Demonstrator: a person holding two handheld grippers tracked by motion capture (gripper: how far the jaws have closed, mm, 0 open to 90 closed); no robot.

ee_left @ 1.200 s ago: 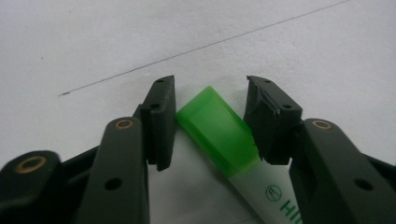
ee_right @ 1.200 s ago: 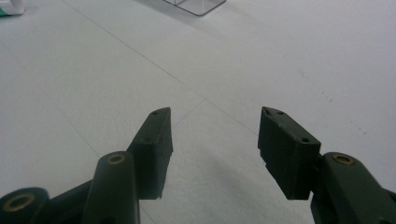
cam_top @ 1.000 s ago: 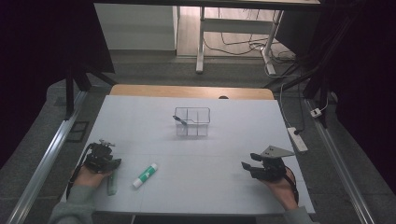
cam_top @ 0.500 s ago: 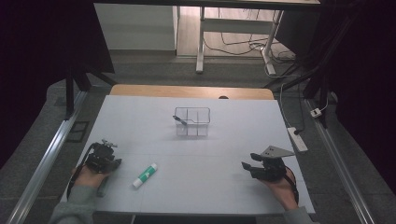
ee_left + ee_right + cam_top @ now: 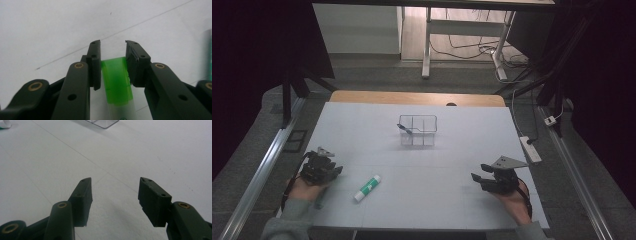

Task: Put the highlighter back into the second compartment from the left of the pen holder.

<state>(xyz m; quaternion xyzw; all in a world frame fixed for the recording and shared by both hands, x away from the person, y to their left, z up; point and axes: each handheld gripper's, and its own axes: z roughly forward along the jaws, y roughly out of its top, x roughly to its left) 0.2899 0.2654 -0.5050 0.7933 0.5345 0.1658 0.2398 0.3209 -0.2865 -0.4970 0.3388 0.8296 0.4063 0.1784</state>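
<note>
While the left gripper (image 5: 113, 53) is pinching a glue stick (image 5: 117, 82) by its translucent green cap, its jaws, having just been closing, are pressing flat against the cap's two sides, with the white tube running back between them. From the high view this stick is lying partly hidden under the left gripper (image 5: 319, 167) near the table's (image 5: 452, 200) left front corner, just left of a second green-and-white glue stick (image 5: 367, 188) resting bare on the matte white surface. Over at the front right, the right gripper (image 5: 114, 191) is hovering with its black, blocky jaws spread and nothing between them. Farther back, a clear plastic divided box (image 5: 418, 130) is standing mid-table, well apart from both hands.
</note>
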